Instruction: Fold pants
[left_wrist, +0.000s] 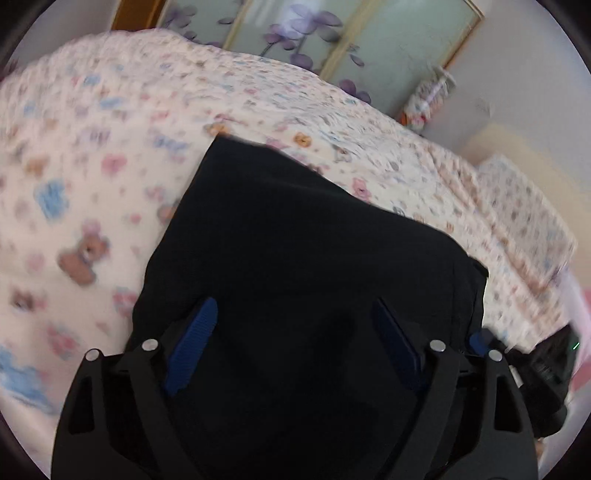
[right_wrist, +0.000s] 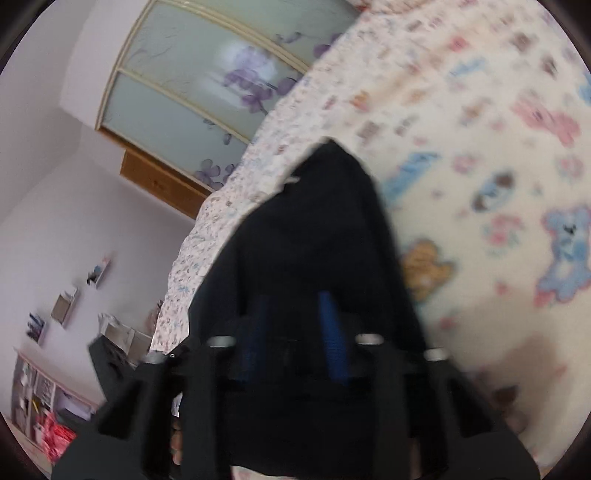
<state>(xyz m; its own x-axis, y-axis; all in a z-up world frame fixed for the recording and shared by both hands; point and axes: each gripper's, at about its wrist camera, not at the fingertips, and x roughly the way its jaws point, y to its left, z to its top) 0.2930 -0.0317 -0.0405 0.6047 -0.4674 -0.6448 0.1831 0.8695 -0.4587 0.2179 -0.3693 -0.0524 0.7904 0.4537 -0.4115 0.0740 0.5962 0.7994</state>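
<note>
In your left wrist view the black pants (left_wrist: 295, 258) lie folded flat on the bedspread (left_wrist: 92, 166) under your wide-open, empty left gripper (left_wrist: 295, 332), while in your right wrist view your right gripper (right_wrist: 295, 332) is nearly closed over the dark cloth, its grip blurred beyond telling.

Left gripper (left_wrist: 295, 334): angled downward, jaws spread wide, blue pads (left_wrist: 192, 343) well apart, nothing pinched between them.
Right gripper (right_wrist: 295, 332): tilted slightly downward, jaws drawn close with a narrow gap; motion-blurred, so contact on dark cloth unclear.
</note>
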